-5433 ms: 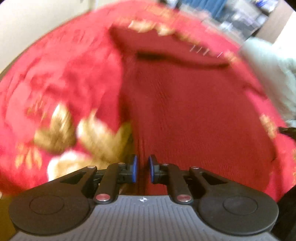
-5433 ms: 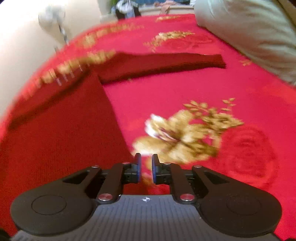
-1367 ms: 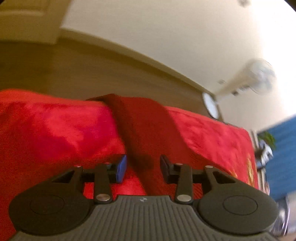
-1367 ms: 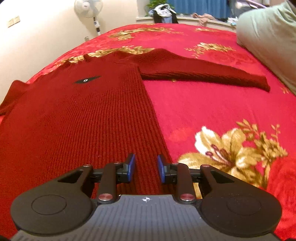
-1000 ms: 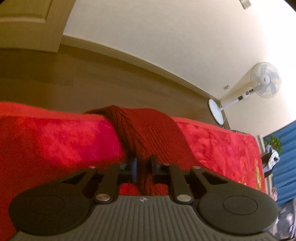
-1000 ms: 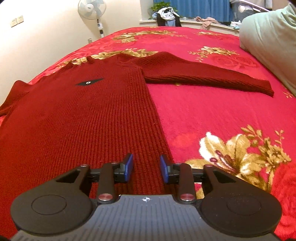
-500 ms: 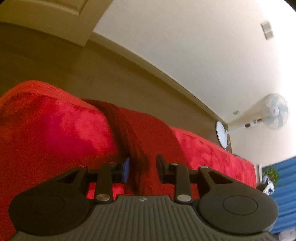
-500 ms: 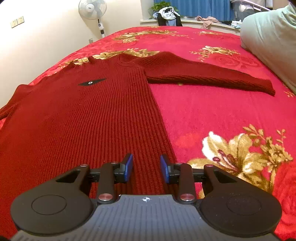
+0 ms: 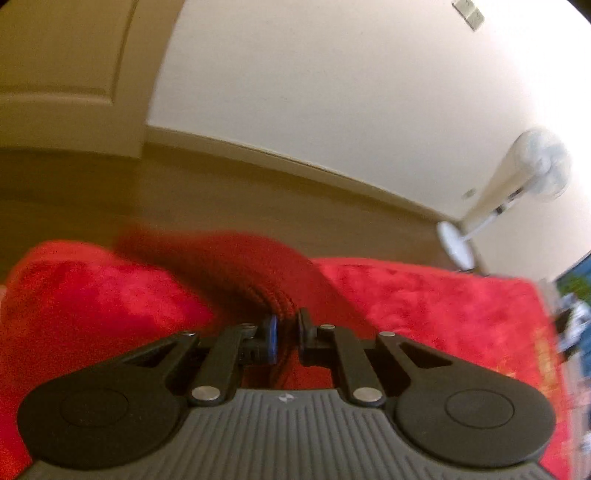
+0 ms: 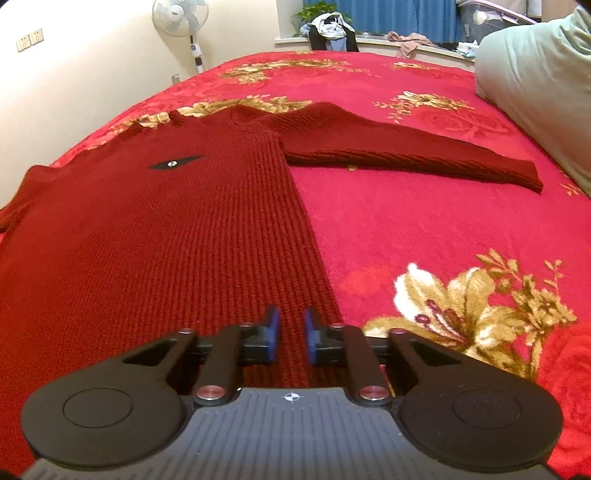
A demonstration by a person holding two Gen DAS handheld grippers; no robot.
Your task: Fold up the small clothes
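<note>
**Both grips now set on the sweater**

My left gripper [image 9: 284,334] has re-closed its fingers on the sweater's sleeve [image 9: 258,280], which bunches just ahead at the bed [image 9: 424,295] edge. My right gripper [image 10: 290,334], a second ago wider, is clamped on the sweater [image 10: 147,240] hem. Folding can start. Beyond the right fingers lies open bedspread; pillow [image 10: 535,74] far right.

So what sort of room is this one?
Most likely a bedroom: a red floral bedspread under the sweater, a pale pillow at its edge, and a pedestal fan against the wall.
</note>
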